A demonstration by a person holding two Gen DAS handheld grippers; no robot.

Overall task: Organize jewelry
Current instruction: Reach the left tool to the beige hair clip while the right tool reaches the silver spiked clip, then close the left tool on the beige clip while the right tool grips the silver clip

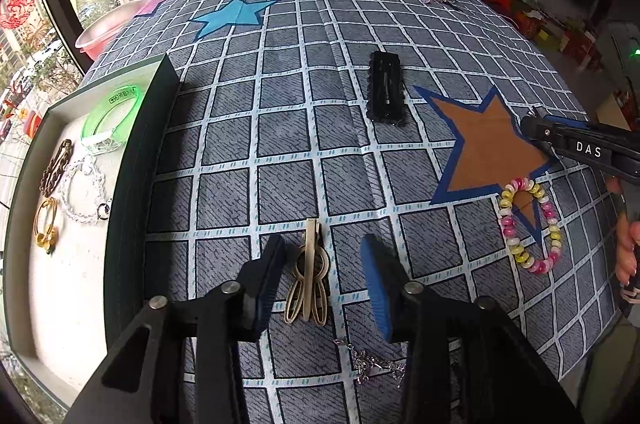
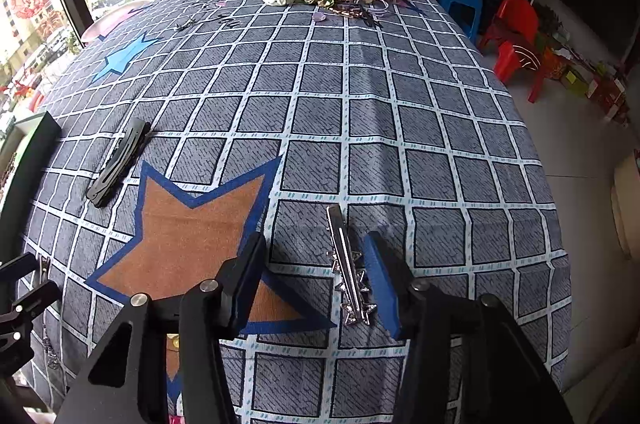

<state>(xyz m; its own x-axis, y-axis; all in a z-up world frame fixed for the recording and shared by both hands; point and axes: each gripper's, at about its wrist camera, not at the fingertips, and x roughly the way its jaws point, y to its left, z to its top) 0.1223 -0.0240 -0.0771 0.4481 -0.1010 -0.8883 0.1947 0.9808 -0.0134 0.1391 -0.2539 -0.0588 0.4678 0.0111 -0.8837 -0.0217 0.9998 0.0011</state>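
The left gripper [image 1: 324,280] straddles a beige hair clip [image 1: 307,274] lying flat on the checked cloth of the counter [image 1: 280,104]; its 2 fingers [image 1: 266,288] stand apart, not visibly pressing the clip. The right gripper [image 2: 316,284] brackets a silver star clip [image 2: 349,276], the right finger just beside it, the left finger well clear, so open too. The tray [image 1: 132,160] at the left already holds a green bangle [image 1: 114,118] and 3 other bracelets. A black clip [image 1: 386,92] and a beaded bracelet [image 1: 528,224] lie loose on the cloth. Risk: both clips are thin and flat, so closing fingers may skid over them or pinch cloth instead, and the off-centre silver clip could be pushed sideways
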